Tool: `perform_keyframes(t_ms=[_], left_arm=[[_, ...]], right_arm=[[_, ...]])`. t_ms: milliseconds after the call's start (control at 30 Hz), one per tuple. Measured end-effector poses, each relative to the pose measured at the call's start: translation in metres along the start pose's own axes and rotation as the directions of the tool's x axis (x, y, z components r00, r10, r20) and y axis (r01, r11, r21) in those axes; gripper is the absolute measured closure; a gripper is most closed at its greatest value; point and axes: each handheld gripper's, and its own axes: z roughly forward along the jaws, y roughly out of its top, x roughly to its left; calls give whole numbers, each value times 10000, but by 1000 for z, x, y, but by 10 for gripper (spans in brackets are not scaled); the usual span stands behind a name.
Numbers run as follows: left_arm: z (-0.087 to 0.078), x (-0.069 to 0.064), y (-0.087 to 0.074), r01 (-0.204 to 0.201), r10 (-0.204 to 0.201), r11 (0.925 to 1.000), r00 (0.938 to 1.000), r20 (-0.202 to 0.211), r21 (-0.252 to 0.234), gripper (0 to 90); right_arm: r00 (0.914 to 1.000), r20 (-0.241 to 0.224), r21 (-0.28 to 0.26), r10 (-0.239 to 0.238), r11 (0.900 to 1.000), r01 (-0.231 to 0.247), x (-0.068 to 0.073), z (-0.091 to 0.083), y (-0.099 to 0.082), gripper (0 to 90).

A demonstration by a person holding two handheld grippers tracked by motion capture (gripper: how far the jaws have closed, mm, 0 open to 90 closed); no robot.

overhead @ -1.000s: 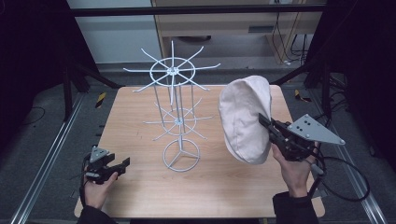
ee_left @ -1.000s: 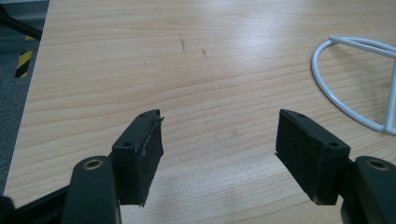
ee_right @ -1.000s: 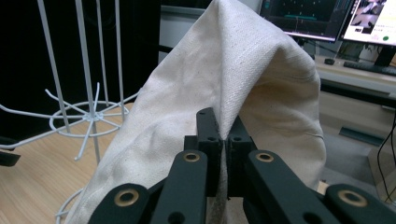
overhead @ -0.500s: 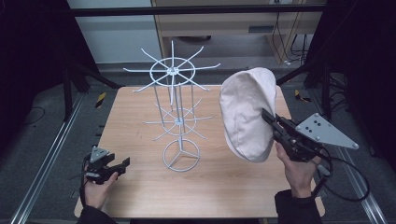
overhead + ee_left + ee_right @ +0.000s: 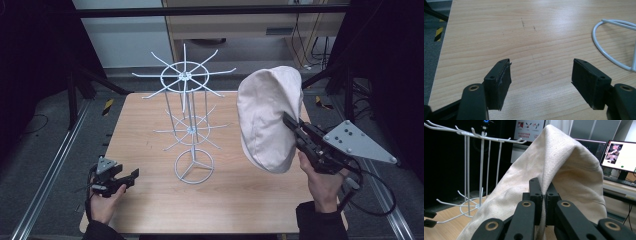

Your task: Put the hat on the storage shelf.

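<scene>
Light wood-grain rectangular table (image 5: pixel 150 130) stands on grey floor (image 5: pixel 35 150). Grey metal floor rails (image 5: pixel 47 175) run along both sides of the table. Yellow-and-black hazard tape strip (image 5: pixel 107 106) lies on the floor near the far left corner. Beyond the table: pale wall panel (image 5: pixel 115 35), beige wooden cabinet (image 5: pixel 235 35). Lit computer monitor (image 5: pixel 620 156) on a desk. Surroundings dark.

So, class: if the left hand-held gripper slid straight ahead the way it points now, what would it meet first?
Probably bare table. The left hand-held gripper is open and aims across the wood; the white rack base sits off to its right, likely just outside that line.
</scene>
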Motion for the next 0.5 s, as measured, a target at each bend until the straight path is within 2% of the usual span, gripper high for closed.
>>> perform_keyframes(t_ms=[500], left_arm=[[0,0,0,-32,32,10000,10000,-24,13,315]], right_arm=[[9992,-113,-718,-392,9967,383,9,-12,24,885]])
